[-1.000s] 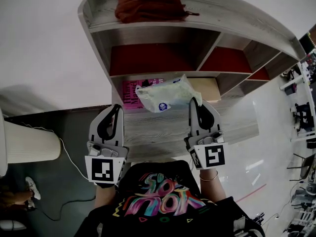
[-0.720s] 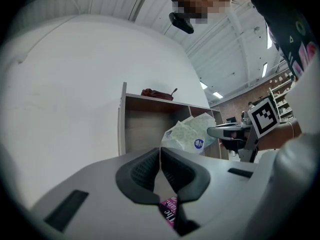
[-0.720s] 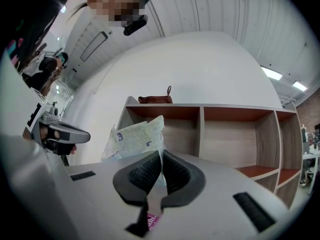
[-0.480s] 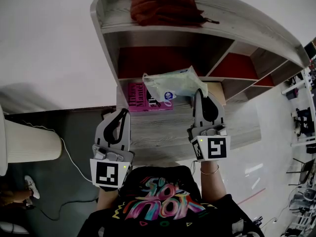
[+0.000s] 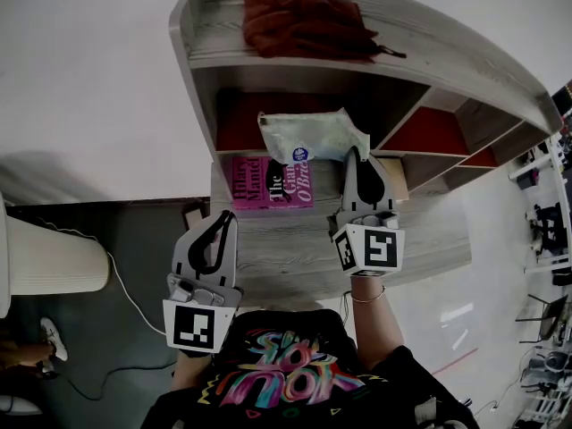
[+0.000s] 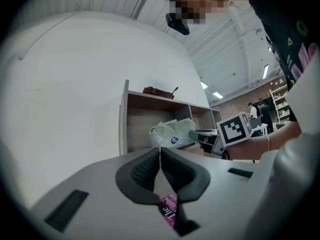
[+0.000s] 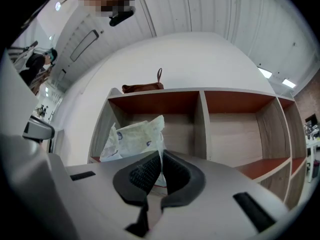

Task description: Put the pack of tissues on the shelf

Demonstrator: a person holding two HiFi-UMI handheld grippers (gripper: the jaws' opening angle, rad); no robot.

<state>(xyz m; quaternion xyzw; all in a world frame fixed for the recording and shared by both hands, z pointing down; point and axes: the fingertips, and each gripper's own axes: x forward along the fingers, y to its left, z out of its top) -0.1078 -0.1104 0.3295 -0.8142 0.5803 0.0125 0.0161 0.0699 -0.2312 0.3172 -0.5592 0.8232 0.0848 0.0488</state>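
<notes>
The pack [image 5: 313, 137] is a soft pillow of crinkled, pale plastic wrap with a small round blue sticker near its lower edge. It hangs in the air in front of the left upper bay of the shelf [image 5: 192, 52], with its right-hand edge pinched in the right gripper [image 5: 356, 155]. In the right gripper view the ribbed black pads are closed on a thin flap of the wrap, and the rest of the pack bulges up and to the left of them.

That gripper is stretched forward from the person's right hand. It points at the shelf and tilts slightly upward, with its marker cube toward the body. The left gripper [image 5: 228, 217] is held lower and closer to the body. It is about level, its jaws are together, and nothing is between them.

The shelf is grey wood-grain board with dark red back panels, split by upright dividers into open bays. A slumped dark red bag [image 5: 304, 21] lies on its top board. Below the pack a pink book [image 5: 268, 181] lies flat on a broad wood-grain ledge [image 5: 420, 239]. The bay behind the pack looks open. To the left are a plain white wall [image 5: 80, 79] and a thin cable [image 5: 125, 289] on dark floor.
</notes>
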